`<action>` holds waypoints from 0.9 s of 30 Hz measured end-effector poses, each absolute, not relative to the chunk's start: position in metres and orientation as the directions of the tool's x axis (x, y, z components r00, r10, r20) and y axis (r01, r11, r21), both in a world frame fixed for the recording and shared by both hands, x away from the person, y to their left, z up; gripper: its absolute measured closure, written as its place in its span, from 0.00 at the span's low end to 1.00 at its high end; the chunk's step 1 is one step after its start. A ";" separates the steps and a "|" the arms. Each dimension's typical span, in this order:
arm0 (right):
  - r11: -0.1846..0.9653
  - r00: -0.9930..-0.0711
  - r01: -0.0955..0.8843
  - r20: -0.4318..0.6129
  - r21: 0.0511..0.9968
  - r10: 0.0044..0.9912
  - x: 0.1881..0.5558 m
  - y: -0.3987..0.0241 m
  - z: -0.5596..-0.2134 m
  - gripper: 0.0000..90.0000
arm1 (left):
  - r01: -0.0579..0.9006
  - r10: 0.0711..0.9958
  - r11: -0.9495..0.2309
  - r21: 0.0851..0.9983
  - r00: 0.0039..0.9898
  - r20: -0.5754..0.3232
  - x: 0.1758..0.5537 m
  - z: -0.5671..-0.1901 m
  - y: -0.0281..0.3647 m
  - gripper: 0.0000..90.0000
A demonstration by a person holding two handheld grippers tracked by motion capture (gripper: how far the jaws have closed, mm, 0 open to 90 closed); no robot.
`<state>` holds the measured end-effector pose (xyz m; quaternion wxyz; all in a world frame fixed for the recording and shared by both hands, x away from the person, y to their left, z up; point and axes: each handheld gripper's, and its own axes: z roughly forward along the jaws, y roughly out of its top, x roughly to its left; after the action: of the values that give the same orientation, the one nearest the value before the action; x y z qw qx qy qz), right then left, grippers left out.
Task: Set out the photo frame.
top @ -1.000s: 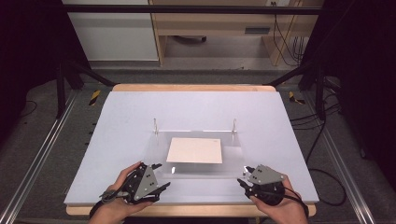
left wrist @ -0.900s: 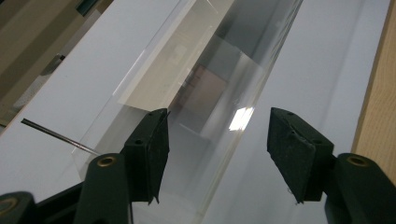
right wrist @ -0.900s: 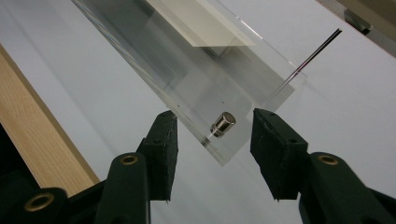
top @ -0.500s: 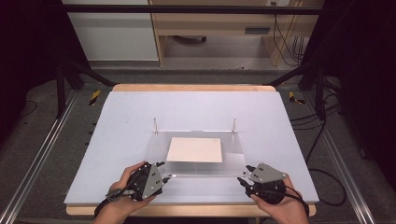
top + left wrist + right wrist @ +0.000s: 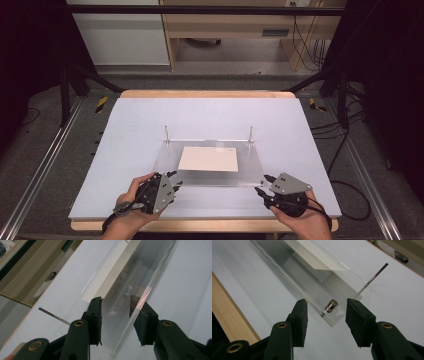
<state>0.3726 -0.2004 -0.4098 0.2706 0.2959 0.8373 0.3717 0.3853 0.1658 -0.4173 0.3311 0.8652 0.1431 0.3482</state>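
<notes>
At the near edge of the pale grey surface [image 5: 125,150], the left tool [image 5: 176,178] has just been narrowing its jaws around the corner of the clear acrylic frame holding a cream card [image 5: 208,159], pads not yet pressing, while the right tool [image 5: 263,183] straddles the opposite corner unclenched, so a 2-handed lift looks imminent.

My left gripper [image 5: 175,178] sits low at the near edge, its jaws just closing in, not yet pressing. My right gripper [image 5: 261,184] (forearm entering from below) holds its jaws parted.
</notes>
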 end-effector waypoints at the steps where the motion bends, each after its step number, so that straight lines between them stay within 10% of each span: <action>1: 0.549 -0.679 0.287 -0.237 0.785 0.694 0.373 -0.201 -0.410 0.58 | 0.018 0.480 -0.737 0.675 0.717 0.505 0.386 -0.417 0.166 0.67; 6: 0.622 -0.677 0.210 -0.346 0.755 0.650 0.377 -0.194 -0.418 0.47 | 0.022 0.496 -0.724 0.690 0.712 0.497 0.388 -0.413 0.167 0.68; 27: 0.531 -0.686 0.176 -0.284 0.829 0.670 0.415 -0.198 -0.375 0.65 | 0.089 0.535 -0.668 0.739 0.748 0.394 0.425 -0.364 0.171 0.71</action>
<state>0.4146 -0.1981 -0.3748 0.3015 0.2575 0.8213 0.4101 0.4254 0.1709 -0.3641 0.3650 0.8605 0.1811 0.3057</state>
